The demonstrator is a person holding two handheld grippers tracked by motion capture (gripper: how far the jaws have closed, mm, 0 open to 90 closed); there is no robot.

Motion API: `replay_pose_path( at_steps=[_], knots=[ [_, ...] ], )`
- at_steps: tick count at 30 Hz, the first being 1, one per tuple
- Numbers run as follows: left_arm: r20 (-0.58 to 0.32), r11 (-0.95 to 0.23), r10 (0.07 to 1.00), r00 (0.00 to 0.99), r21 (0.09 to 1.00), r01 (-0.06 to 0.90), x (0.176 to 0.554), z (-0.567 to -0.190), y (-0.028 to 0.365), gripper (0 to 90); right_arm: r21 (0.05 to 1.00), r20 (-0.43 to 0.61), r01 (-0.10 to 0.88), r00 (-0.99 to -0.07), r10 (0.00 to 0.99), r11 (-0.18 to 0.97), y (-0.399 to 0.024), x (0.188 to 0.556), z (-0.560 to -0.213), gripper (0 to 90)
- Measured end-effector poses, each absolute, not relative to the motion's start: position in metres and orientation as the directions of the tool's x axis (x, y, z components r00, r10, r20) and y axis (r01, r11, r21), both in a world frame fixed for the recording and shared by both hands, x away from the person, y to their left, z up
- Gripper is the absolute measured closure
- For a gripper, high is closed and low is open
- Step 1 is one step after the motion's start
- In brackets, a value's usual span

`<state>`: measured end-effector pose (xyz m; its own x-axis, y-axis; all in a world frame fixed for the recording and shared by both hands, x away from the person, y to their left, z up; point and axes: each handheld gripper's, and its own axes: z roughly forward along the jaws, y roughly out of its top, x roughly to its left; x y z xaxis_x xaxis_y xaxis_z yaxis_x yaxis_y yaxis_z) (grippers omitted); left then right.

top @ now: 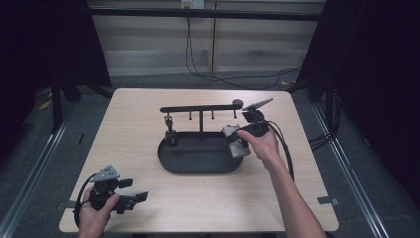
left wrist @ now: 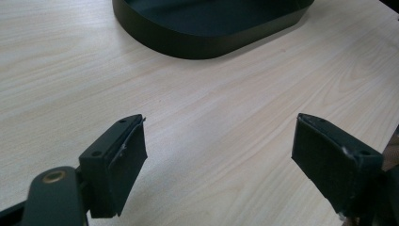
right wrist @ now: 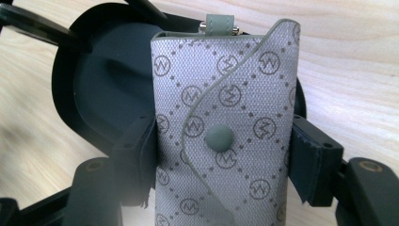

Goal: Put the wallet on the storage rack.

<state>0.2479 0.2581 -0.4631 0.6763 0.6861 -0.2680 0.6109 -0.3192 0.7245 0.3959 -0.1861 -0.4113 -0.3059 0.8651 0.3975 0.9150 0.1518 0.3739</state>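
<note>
A grey patterned key pouch (right wrist: pixel 226 136) with a snap flap sits between the jaws of my right gripper (right wrist: pixel 221 162), which is shut on its sides. In the high view the key pouch (top: pixel 236 142) hangs over the right end of a black oval tray (top: pixel 198 166), with the right gripper (top: pixel 242 138) held by a hand. A black rack with hooks (top: pixel 200 108) rises from the tray; one dark item (top: pixel 170 133) hangs from a hook. My left gripper (top: pixel 130 197) rests open near the table's front left; in its own view the left gripper (left wrist: pixel 219 155) has bare wood between its jaws.
The light wooden table (top: pixel 133 119) has bare room left and right of the tray. The tray's wall (left wrist: pixel 202 44) lies ahead of the left gripper. Cables trail on the floor behind, and dark frames stand at both sides.
</note>
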Motion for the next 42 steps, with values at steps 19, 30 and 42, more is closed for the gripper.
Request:
replay_pose_path(
  at_steps=[19, 30, 42],
  knots=[
    [-0.27, -0.315, 0.688, 0.673, 0.725, 0.612, 0.248, -0.463, 0.258, 18.0, 0.365, 0.452, 0.927, -0.258, 0.854, 0.087, -0.17, 0.396, -0.458, 33.8],
    [-0.271, -0.316, 0.687, 0.674, 0.724, 0.613, 0.248, -0.463, 0.258, 18.0, 0.377, 0.409, 0.921, -0.263, 0.874, 0.101, -0.165, 0.398, -0.473, 32.1],
    [-0.272, -0.309, 0.691, 0.67, 0.727, 0.613, 0.249, -0.463, 0.258, 18.0, 0.4, 0.389, 0.911, -0.268, 0.881, 0.101, -0.164, 0.398, -0.471, 30.3]
  ],
)
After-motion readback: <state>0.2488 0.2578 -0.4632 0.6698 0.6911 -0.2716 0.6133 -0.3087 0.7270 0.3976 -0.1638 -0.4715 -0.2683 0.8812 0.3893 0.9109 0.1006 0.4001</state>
